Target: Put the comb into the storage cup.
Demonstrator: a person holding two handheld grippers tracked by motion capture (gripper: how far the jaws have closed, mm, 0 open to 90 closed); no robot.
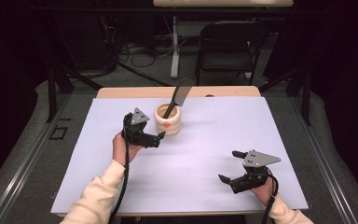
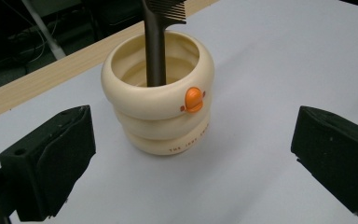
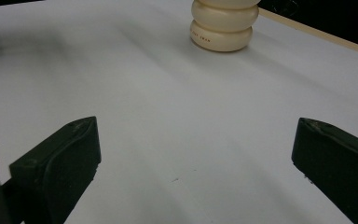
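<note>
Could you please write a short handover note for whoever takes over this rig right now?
Left gripper: open, empty, jaws either side of the cream holder without touching it.
Right gripper: open, empty, over bare white sheet near the table's front right.
Dark comb: stands handle-down in the holder, leaning, teeth up.
Done: the comb is in the holder.
Left: judging by the pose, probably gripping or moving the holder; nothing is grasped yet.

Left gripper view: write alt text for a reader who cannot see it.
A cream ringed cup with an orange beak stands on a white sheet, a dark comb upright inside it. The left gripper faces the cup with its black jaws wide open, touching nothing.
</note>
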